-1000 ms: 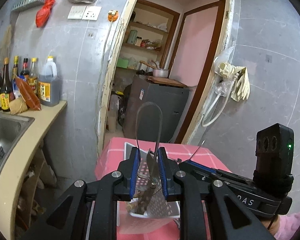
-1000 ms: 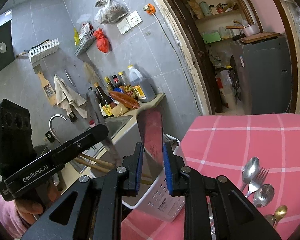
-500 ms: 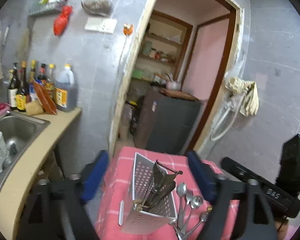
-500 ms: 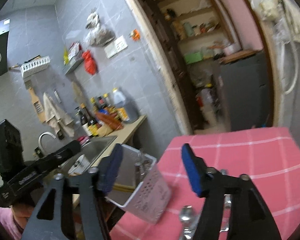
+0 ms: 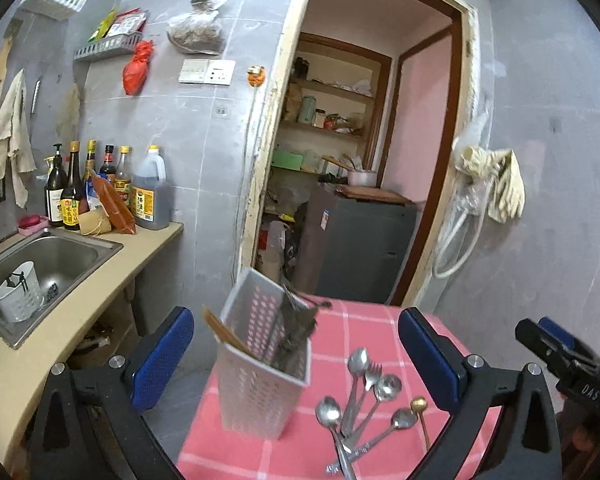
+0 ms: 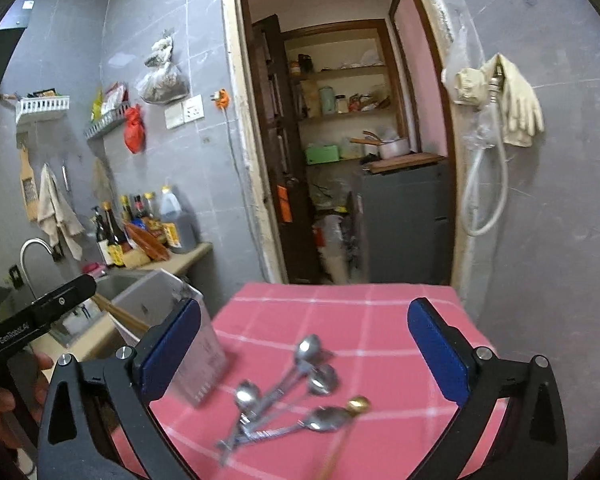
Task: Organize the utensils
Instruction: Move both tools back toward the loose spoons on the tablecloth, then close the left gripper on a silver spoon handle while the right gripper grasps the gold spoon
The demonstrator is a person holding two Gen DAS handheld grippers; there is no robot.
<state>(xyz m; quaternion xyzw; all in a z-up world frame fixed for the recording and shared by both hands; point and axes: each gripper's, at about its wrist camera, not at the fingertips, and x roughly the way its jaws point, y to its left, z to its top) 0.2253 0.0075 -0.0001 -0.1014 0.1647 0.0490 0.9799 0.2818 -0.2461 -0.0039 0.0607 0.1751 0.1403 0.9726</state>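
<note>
A white perforated caddy [image 5: 256, 360] stands at the left end of the pink checked table [image 5: 360, 320], holding chopsticks [image 5: 228, 336] and dark utensils [image 5: 296, 328]. Several spoons [image 5: 360, 392], a fork [image 5: 374, 370] and a gold spoon [image 5: 419, 404] lie loose to its right. My left gripper [image 5: 295, 314] hangs back from the caddy, jaws opening wide, pads touching nothing. My right gripper [image 6: 305, 304] is above the spoons [image 6: 292, 392] and the gold spoon [image 6: 358, 404], jaws also opening and empty. The caddy [image 6: 156, 292] sits left of it.
Left of the table runs a counter with a steel sink [image 5: 60, 256], a white holder [image 5: 20, 292] and several bottles [image 5: 100, 192]. Beyond the table is a doorway with a grey cabinet [image 5: 360, 240]. Gloves [image 6: 516, 100] and a hose hang on the right wall.
Both grippers were shut on utensils over the caddy. They have let go, opened wide and pulled back; the utensils now stand in the caddy.
</note>
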